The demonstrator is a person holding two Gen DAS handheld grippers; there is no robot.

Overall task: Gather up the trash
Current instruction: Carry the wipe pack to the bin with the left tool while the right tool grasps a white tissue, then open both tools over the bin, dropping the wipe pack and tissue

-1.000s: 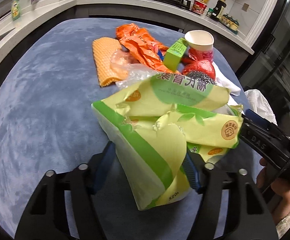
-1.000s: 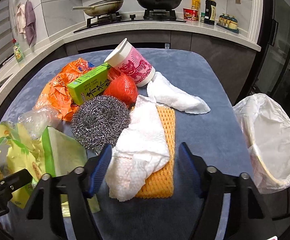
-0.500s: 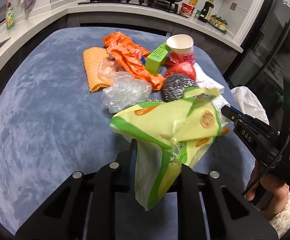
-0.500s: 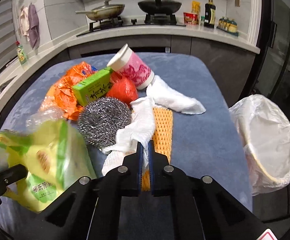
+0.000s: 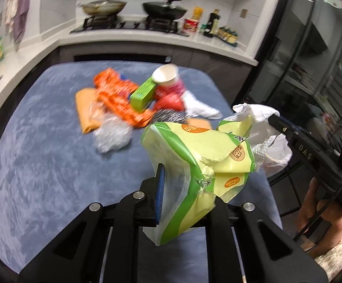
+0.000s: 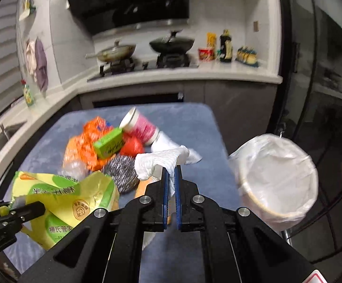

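My left gripper (image 5: 185, 188) is shut on a crumpled yellow-green plastic bag (image 5: 201, 155) and holds it above the blue table (image 5: 41, 160); the bag also shows in the right wrist view (image 6: 62, 198). My right gripper (image 6: 171, 184) is shut on a white paper towel (image 6: 159, 160), lifted off the table; it also shows in the left wrist view (image 5: 260, 118). A bin lined with a white bag (image 6: 277, 174) stands off the table's right edge.
On the table lie an orange wrapper (image 6: 88, 146), a green box (image 6: 108, 142), a pink paper cup (image 6: 140, 127), a red bag (image 6: 132, 147), a steel scourer (image 6: 121, 173), clear plastic (image 5: 112, 134) and another white tissue (image 6: 171, 143). A kitchen counter with pans runs behind.
Both grippers closed on their items and lifted them: the left raised the yellow-green bag and swung right, the right raised the paper towel off the orange sponge mesh.
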